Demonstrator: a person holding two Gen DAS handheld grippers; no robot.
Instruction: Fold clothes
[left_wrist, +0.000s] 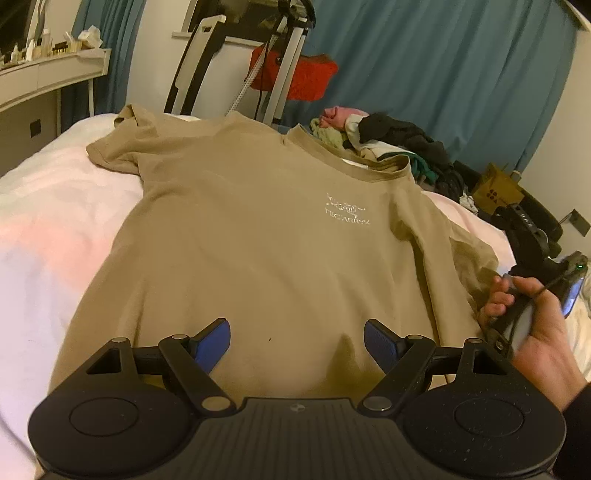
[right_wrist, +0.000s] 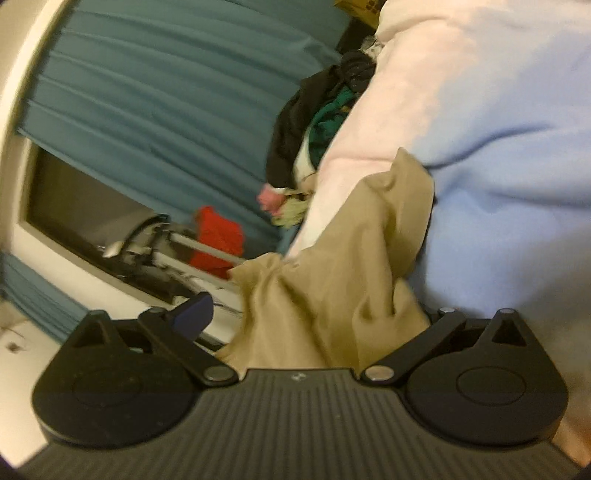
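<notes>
While the left wrist view takes in nearly the whole scene, the right one is rolled sideways and blurry, so you get way less from it. Biggest thing is the bed (left_wrist: 55, 229), pale pink cover, and in the right view it fills the upper right (right_wrist: 498, 147). Behind it hangs a teal curtain (left_wrist: 443, 74), which shows in both views (right_wrist: 147, 92).

The tan shirt (left_wrist: 258, 240) lies spread front-up on the bed, collar at the far end, white chest logo facing up, one sleeve flopped out far left. Only the left view shows that layout. The right view just gets a bunched-up tan fold (right_wrist: 332, 277) right in front of the camera.

Past the collar sits a heap of clothes (left_wrist: 388, 144), dark, green and pink stuff, also visible sideways in the right view (right_wrist: 314, 122).

The left gripper (left_wrist: 297, 343) hovers over the shirt's near hem, jaws wide apart, nothing in them. The right gripper (right_wrist: 314, 317) has cloth between its fingers, but one finger is hidden behind the fabric, so I can't tell if it's actually clamped. Only the left view shows the right hand (left_wrist: 532, 317) on its handle at the shirt's right edge.
</notes>
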